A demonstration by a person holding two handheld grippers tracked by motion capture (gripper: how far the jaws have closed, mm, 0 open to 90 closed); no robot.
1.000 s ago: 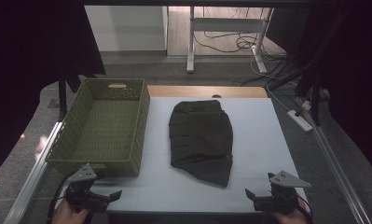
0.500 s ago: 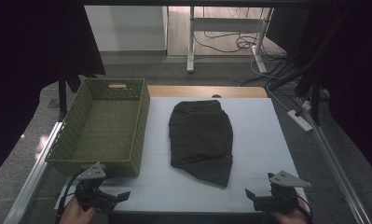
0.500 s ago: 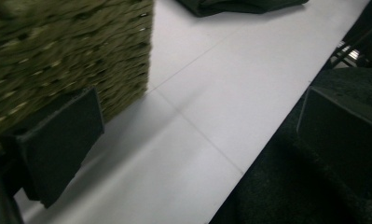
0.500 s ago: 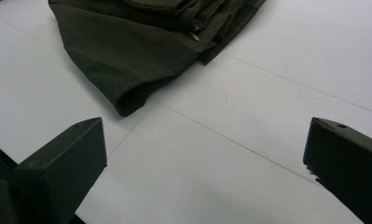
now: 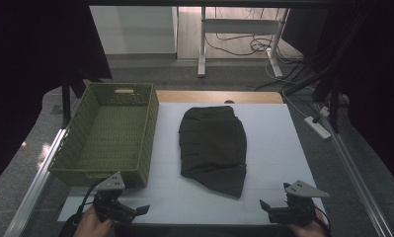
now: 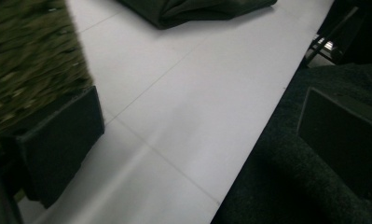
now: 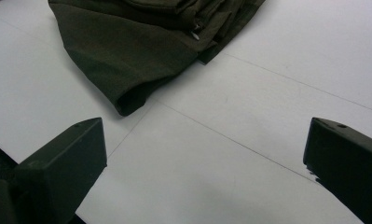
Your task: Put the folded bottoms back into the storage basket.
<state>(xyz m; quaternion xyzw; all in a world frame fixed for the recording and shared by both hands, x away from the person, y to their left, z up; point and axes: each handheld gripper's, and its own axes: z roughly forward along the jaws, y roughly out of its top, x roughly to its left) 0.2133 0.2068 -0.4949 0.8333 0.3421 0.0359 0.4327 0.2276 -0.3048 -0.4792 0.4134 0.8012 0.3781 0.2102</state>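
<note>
High view: a dark garment (image 5: 213, 143) lies folded on the middle of the white table (image 5: 273, 133), its narrow end toward the far edge and its wider hem toward the near edge. A green basket (image 5: 108, 133) stands just left of it on the table, apart from the cloth. The left gripper (image 5: 135, 211) is held low at the near edge, just in front of the basket's near corner, jaws pointing right. The right gripper (image 5: 264, 206) is at the near edge on the other side, below and right of the garment's hem, jaws pointing left. Neither touches the garment.

Left gripper view: the jaws stand wide apart with nothing between them but bare table (image 6: 183, 107) and the dark floor beyond its edge. The basket (image 6: 30, 60) wall is right beside one jaw. A fold of the garment (image 6: 193, 10) shows at the top, well away.

Right gripper view: the jaws are spread wide over bare table (image 7: 249, 135), holding nothing. The garment (image 7: 141, 42) lies ahead, its hem corner near one jaw but apart from it.
</note>
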